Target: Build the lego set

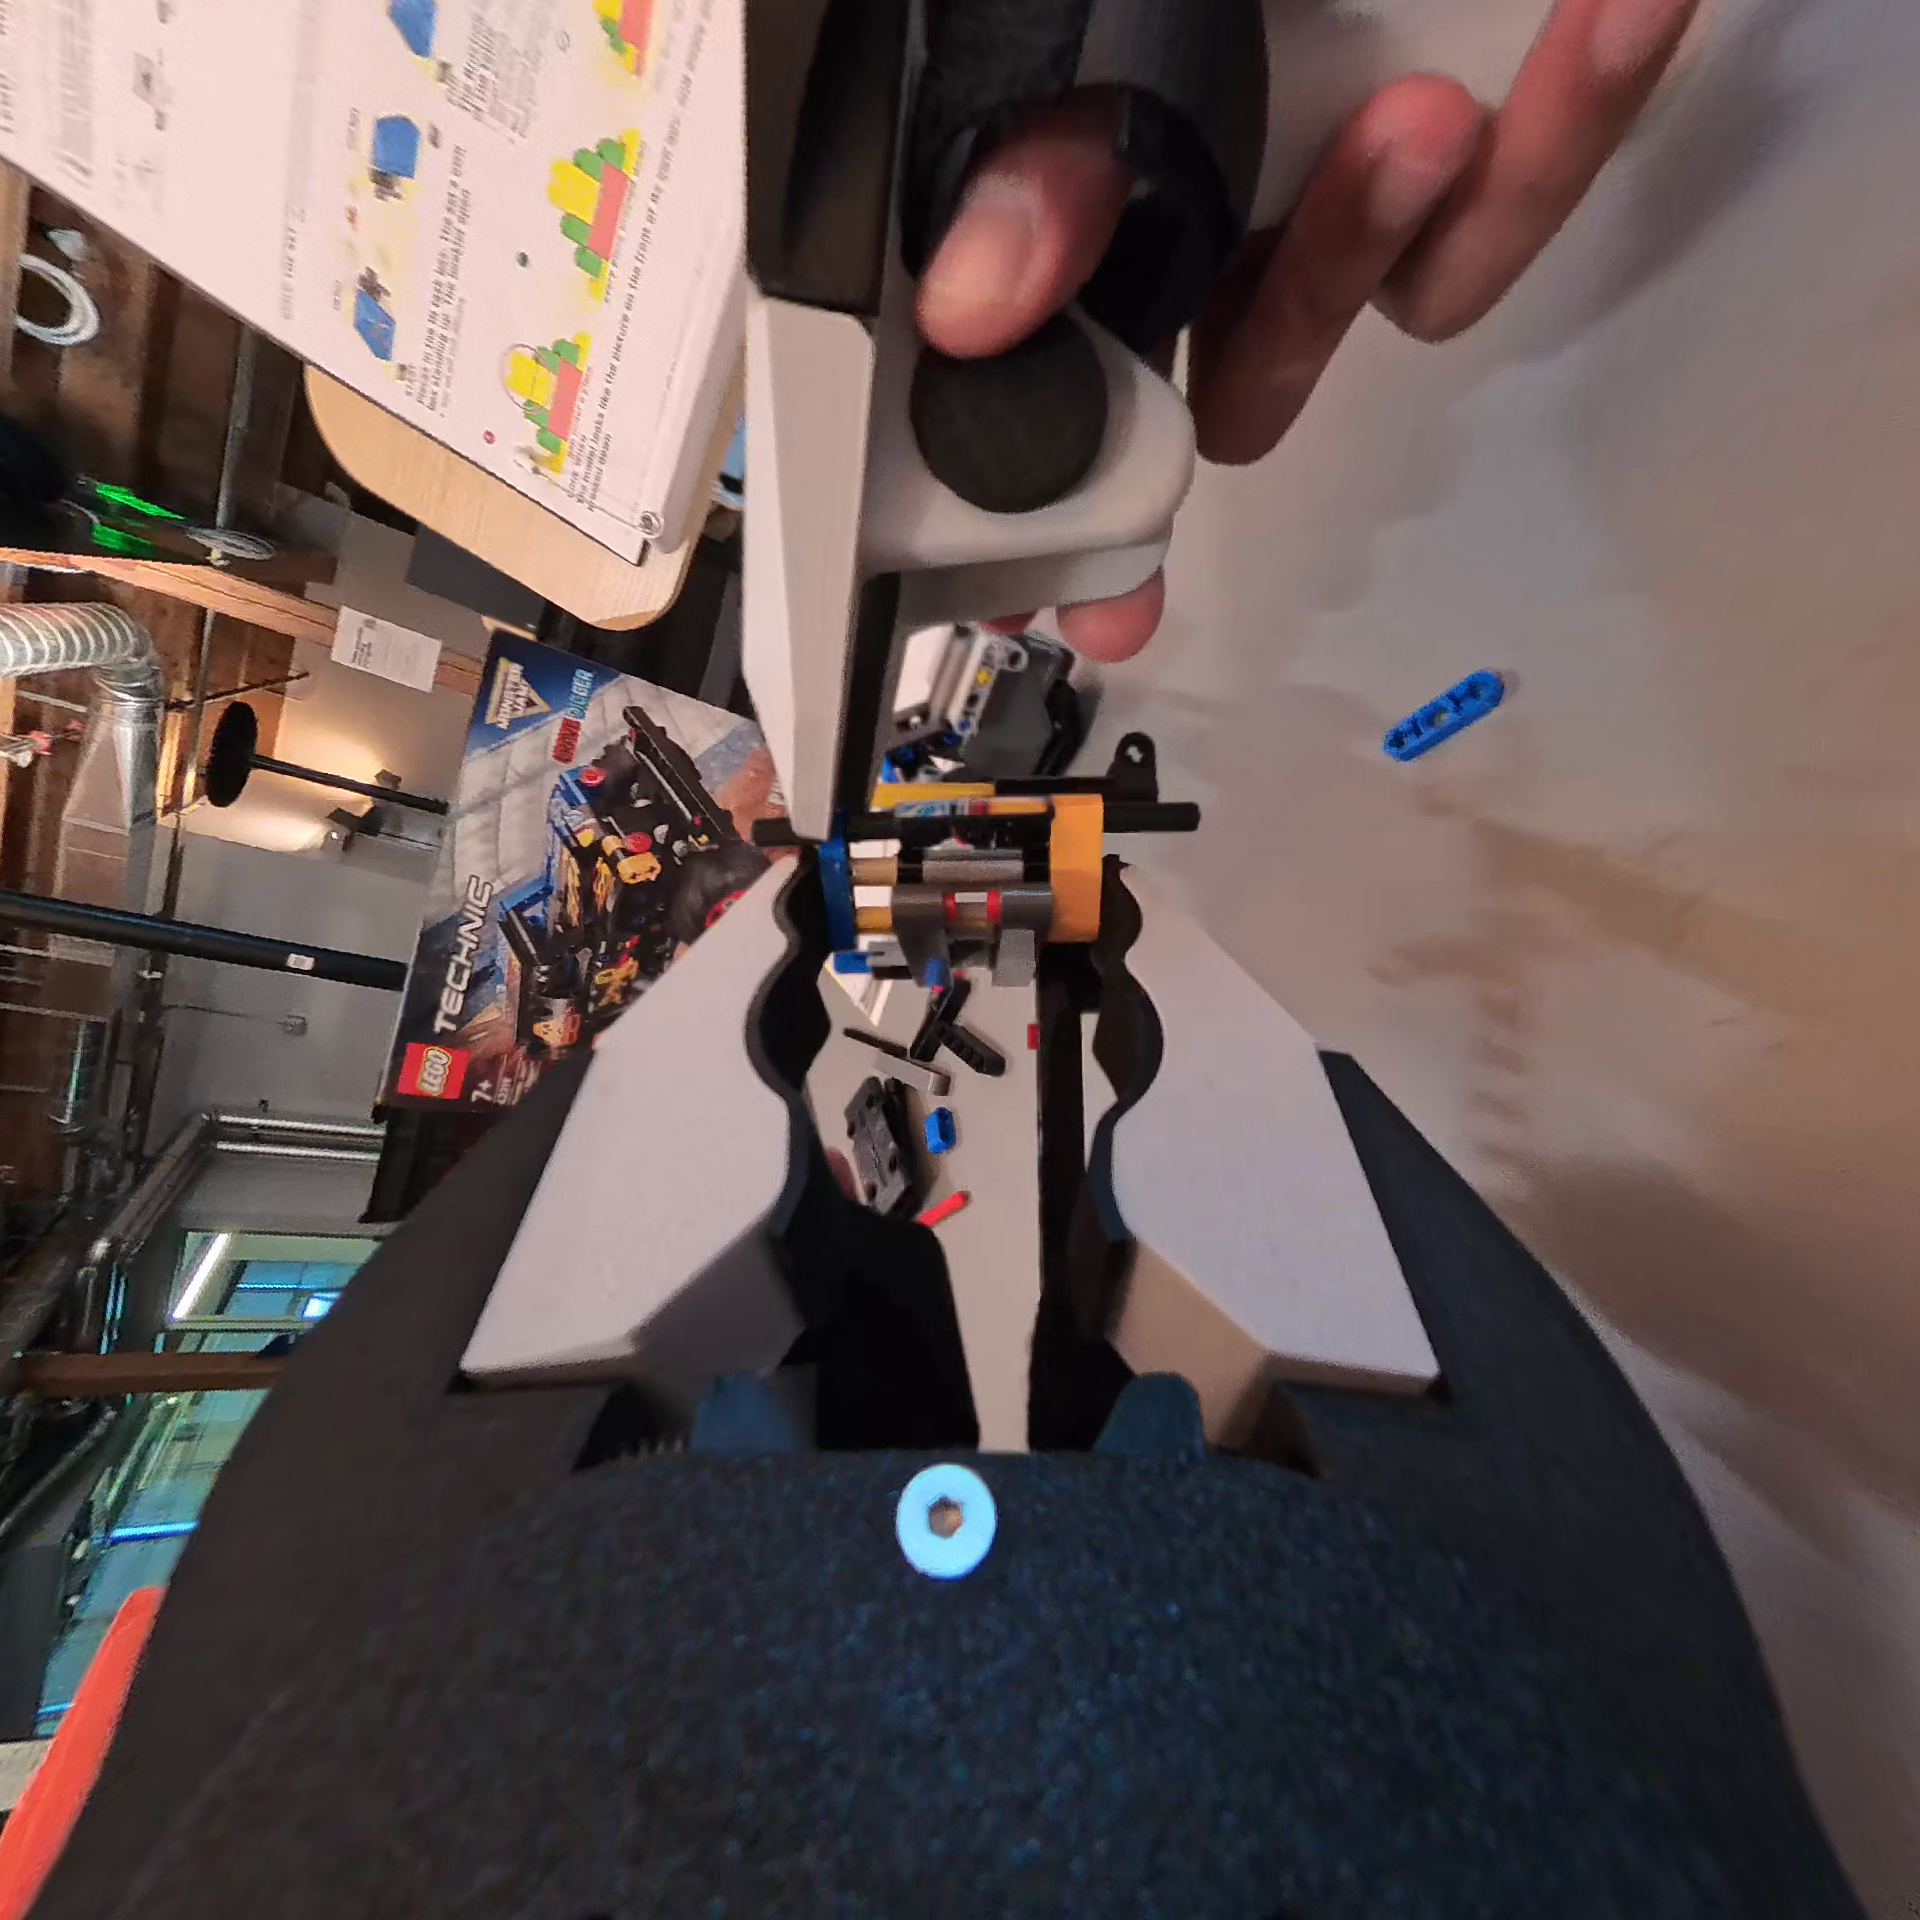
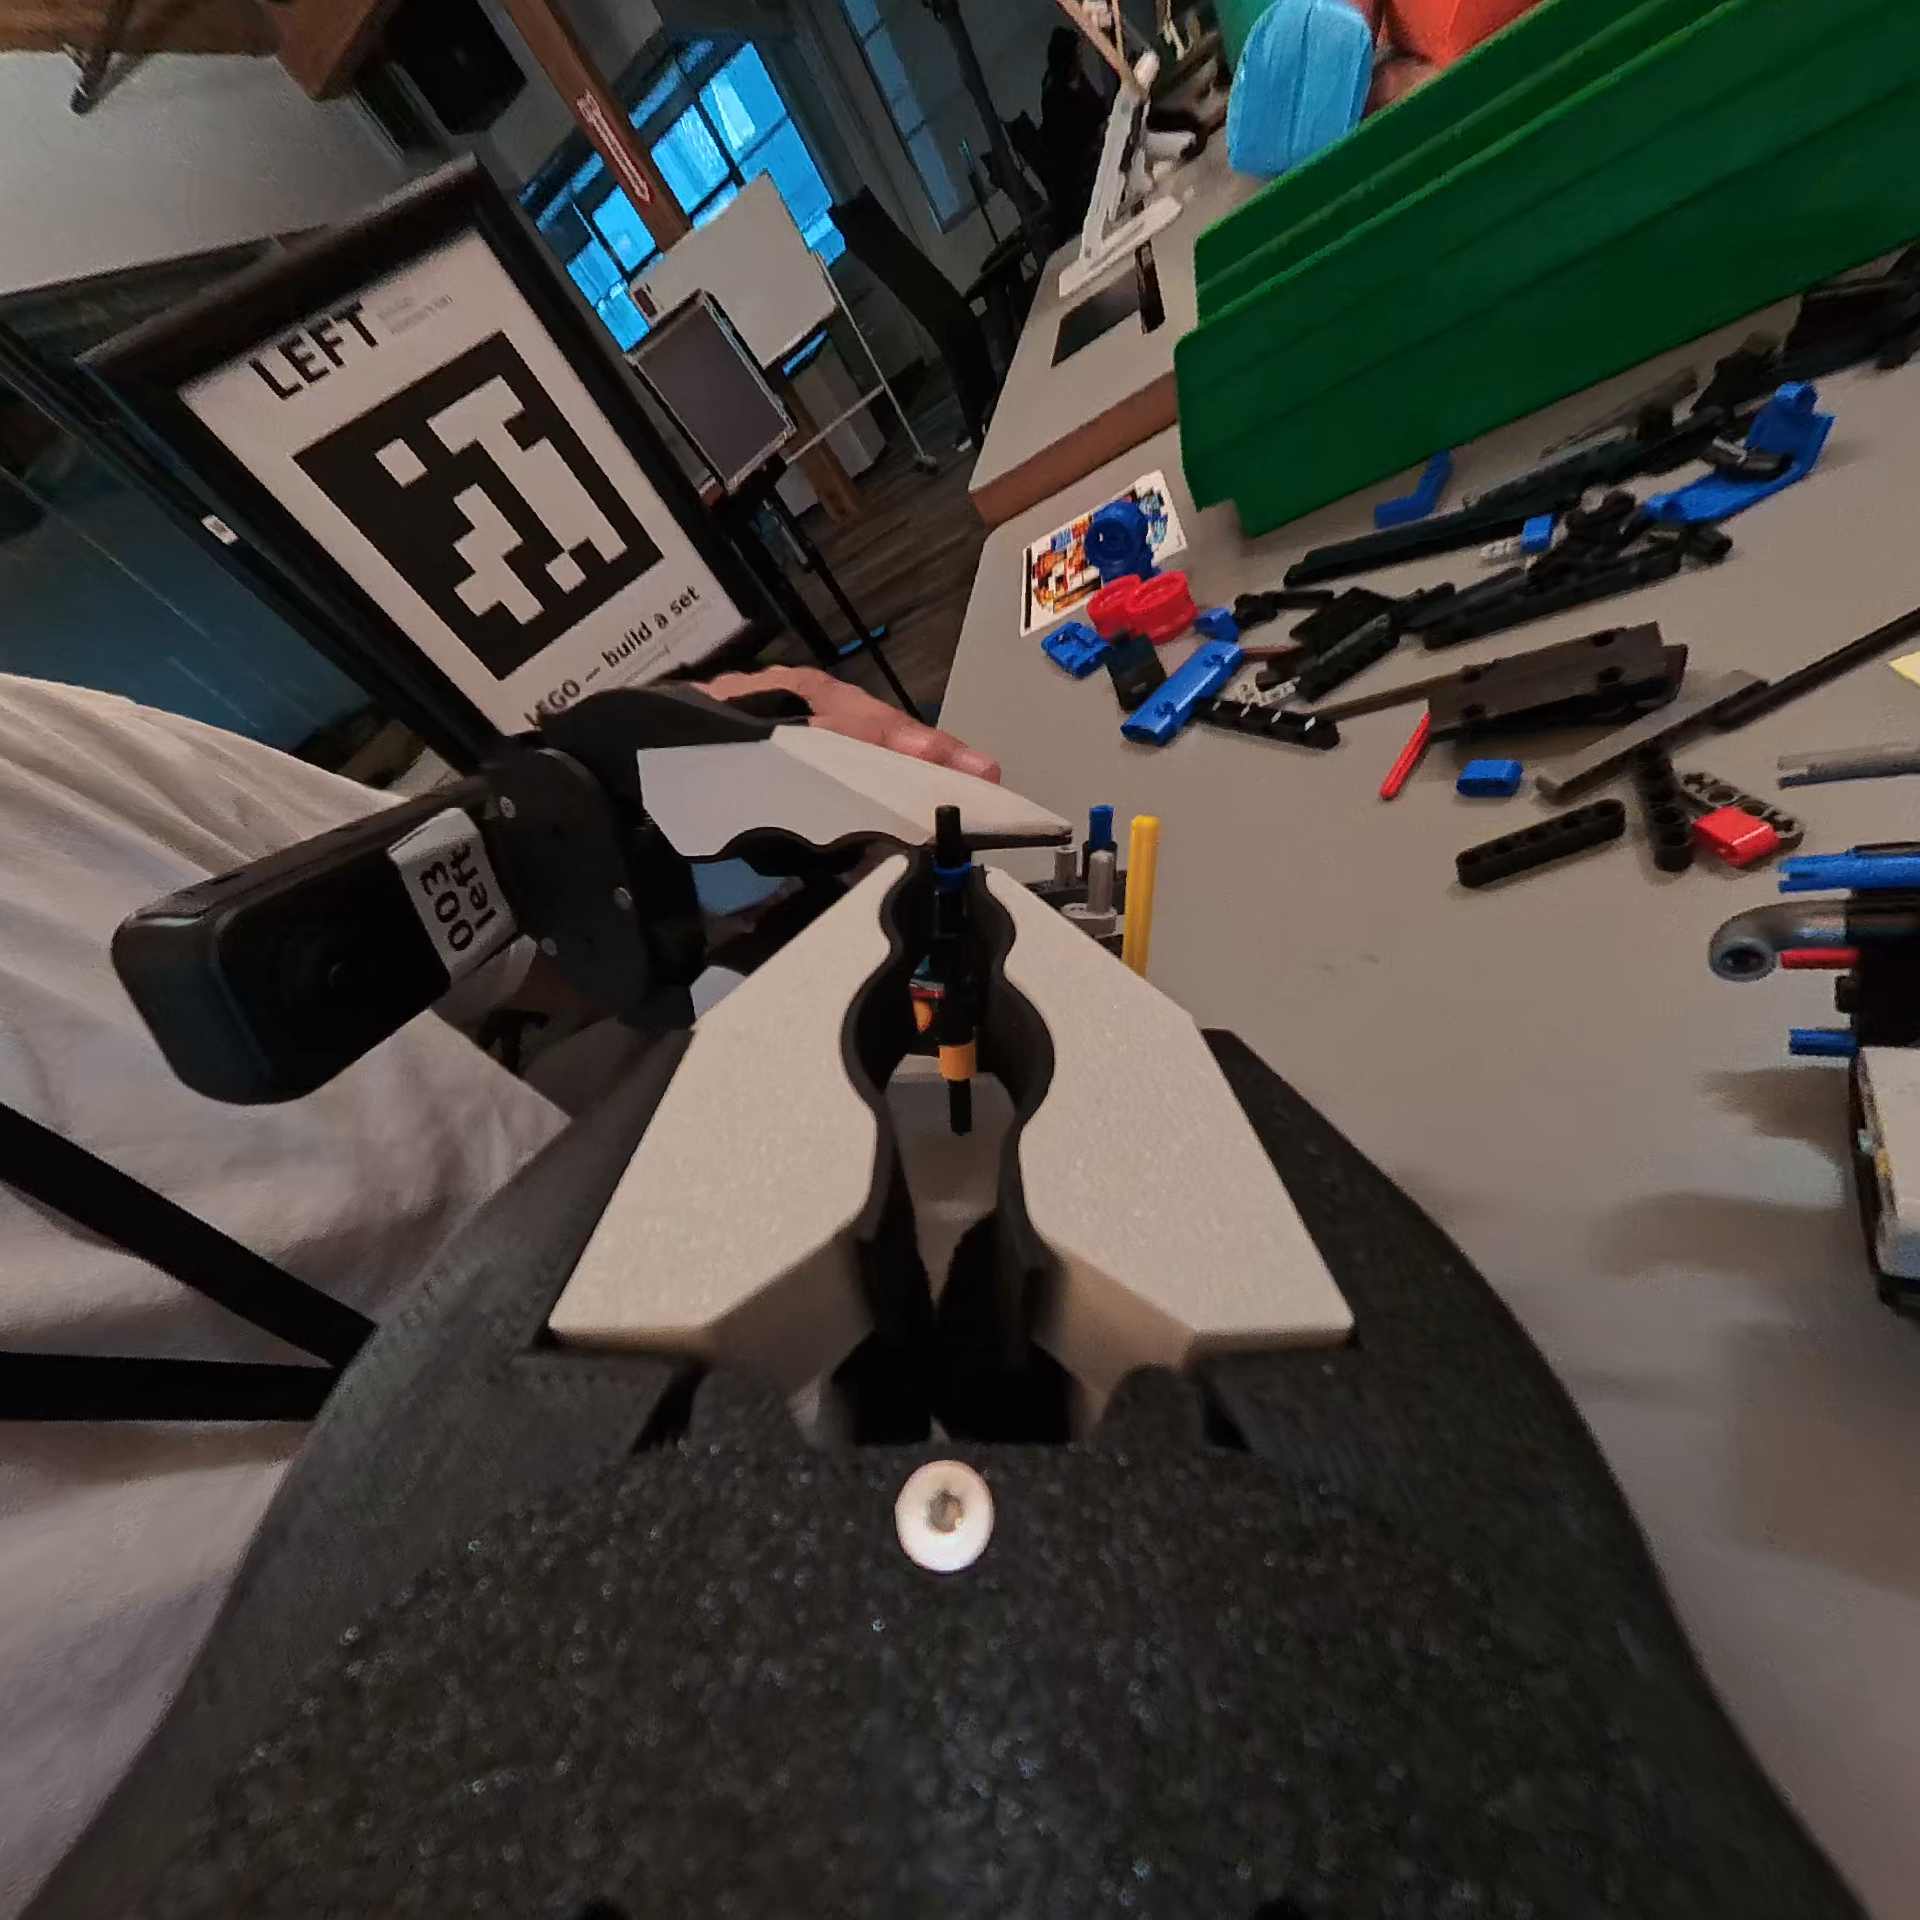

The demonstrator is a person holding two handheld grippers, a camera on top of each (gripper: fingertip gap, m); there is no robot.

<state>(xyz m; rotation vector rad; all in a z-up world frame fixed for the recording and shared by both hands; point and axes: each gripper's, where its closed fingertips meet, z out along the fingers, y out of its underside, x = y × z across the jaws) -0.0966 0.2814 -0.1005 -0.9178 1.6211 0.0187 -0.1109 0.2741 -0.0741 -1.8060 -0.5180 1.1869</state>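
My left gripper (image 1: 956,889) is shut on a small Lego assembly (image 1: 1076,873) of blue, tan, grey and orange parts, held above the table. A black axle (image 1: 1153,817) runs through its top. My right gripper (image 2: 948,869) is shut on that black axle (image 2: 948,831) near its blue-bushed end. An orange piece (image 2: 957,1060) shows lower on the axle between the fingers. In the left wrist view a finger (image 1: 805,623) of the right gripper comes down from above onto the axle's left end, with a person's hand (image 1: 1340,239) around it. The left gripper's finger (image 2: 831,779) shows in the right wrist view.
On the grey table (image 2: 1351,1039) lie several loose black, blue and red pieces (image 2: 1507,623). A partly built model (image 2: 1870,987) sits at the right edge, green bins (image 2: 1558,260) behind. A blue beam (image 1: 1444,717), the Lego box (image 1: 582,883) and an instruction sheet (image 1: 468,208) are nearby. Left and right tips are no more than a few centimetres apart.
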